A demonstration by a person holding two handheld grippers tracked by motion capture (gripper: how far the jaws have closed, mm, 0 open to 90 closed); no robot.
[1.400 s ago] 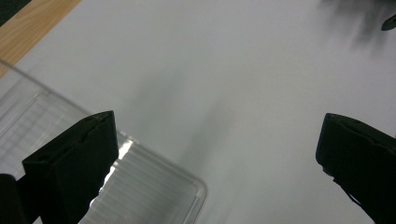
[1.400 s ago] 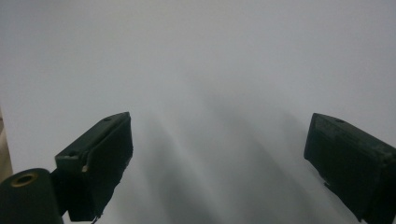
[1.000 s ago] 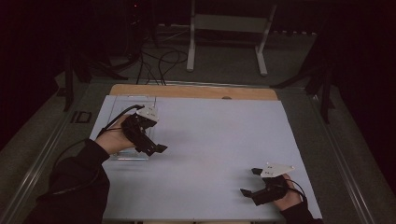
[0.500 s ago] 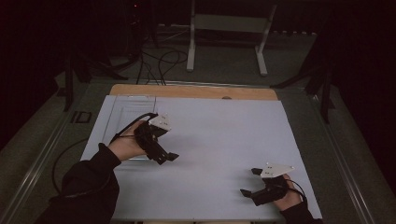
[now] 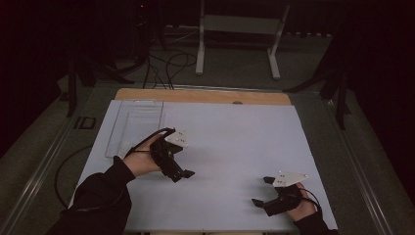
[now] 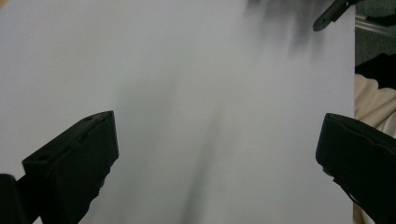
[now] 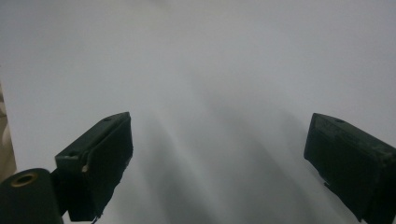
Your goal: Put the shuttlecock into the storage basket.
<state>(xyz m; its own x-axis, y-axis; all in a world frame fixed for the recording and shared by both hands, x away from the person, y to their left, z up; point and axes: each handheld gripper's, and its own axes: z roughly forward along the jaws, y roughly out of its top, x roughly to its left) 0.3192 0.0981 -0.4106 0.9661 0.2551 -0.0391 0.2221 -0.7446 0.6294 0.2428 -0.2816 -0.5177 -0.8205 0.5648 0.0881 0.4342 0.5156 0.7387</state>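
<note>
Both pairs of jaws are seen spread wide with nothing between them: in the left gripper view only bare white sheet lies between the two black pads, and the same is seen in the right gripper view. The left gripper (image 5: 180, 172) is held above the sheet (image 5: 235, 147), left of its middle, jaws pointed toward the right side of the table. The right gripper (image 5: 260, 193) is rested low near the sheet's near right corner.

A shift is noted for the left gripper alone. A second ago it was held over the clear tray (image 5: 134, 125) at the sheet's far left; half a second ago it had been drawn off the tray's near edge; now it is held well apart from the tray, toward the middle. The right gripper has not been moved across these pictures.

The tray is left lying flat on the sheet's far left part, untouched. A small pale thing (image 5: 123, 147) is made out at its near end, but what it is cannot be told.

From this it is judged that the work at the tray has been broken off or finished, since nothing was carried away by the left gripper.
</note>
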